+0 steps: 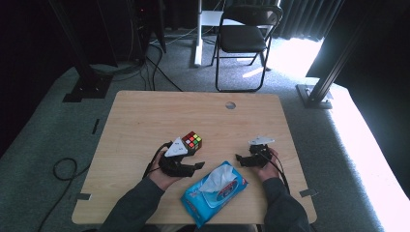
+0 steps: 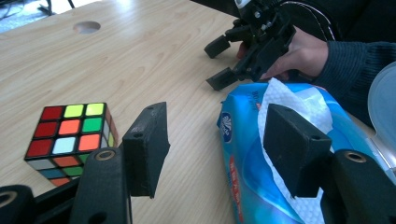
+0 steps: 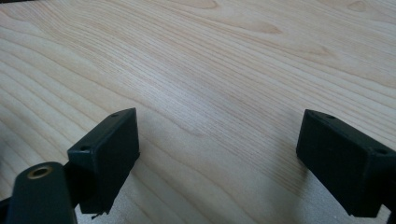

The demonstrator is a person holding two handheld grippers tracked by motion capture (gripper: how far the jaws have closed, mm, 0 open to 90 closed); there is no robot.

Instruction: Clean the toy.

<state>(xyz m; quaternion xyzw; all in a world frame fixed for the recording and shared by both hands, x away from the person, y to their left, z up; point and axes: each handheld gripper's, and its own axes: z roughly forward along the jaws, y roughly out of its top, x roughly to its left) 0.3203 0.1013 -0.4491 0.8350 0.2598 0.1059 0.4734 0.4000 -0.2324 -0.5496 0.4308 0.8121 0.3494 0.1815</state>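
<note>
The wipes pack (image 1: 214,194) lies at the near edge of the table (image 1: 145,116), about six o'clock from the middle, flap open and a white wipe (image 1: 218,177) sticking up out of it. In your left gripper view the pack (image 2: 247,154) sits off at three o'clock, with the wipe (image 2: 285,100) rising behind the right-hand finger (image 2: 292,149).

Your left gripper (image 1: 196,158) is at nine o'clock from the pack, just beside it, its jaws standing well apart with nothing between them but bare wood; the pads press on nothing. The cube (image 1: 192,140) stands at eleven o'clock from the pack, close behind that gripper; in the left gripper view the cube (image 2: 70,137) is at nine o'clock, just outside the left-hand finger (image 2: 147,149).

Your right gripper (image 1: 240,159) rests at two o'clock from the pack, near its far corner, pointing towards the left one. Its jaws are wide apart too, empty, and its own view (image 3: 219,161) looks straight at the wood grain between the two pads. From the left gripper view that right gripper (image 2: 218,63) shows at one o'clock, just past the pack, your hand (image 2: 299,51) wrapped around it.
</note>
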